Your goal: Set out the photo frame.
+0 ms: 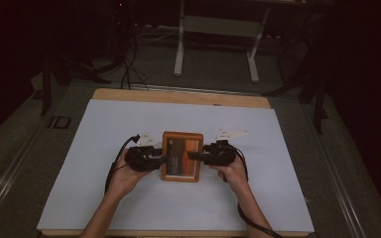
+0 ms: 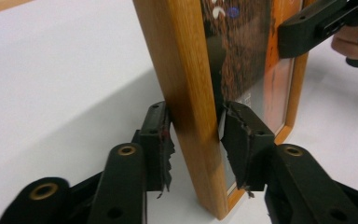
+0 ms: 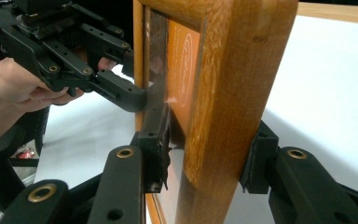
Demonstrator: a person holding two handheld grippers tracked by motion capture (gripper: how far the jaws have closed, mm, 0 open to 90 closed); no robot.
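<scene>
The left gripper (image 2: pixel 193 140) and right gripper (image 3: pixel 209 161) are each clamping opposite sides of a rectangular wooden picture frame (image 1: pixel 181 156). Its smooth grained border is surrounding a glossy brown-and-orange print, over the white sheet (image 1: pixel 104 144).

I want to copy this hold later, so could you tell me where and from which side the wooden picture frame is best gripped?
Grip the wooden picture frame by its side rails, coming in from left and right. Each rail is narrow enough to fit between the jaws, as the left gripper and right gripper show, one jaw on the glass face, one behind. A rail each side keeps it level.
</scene>
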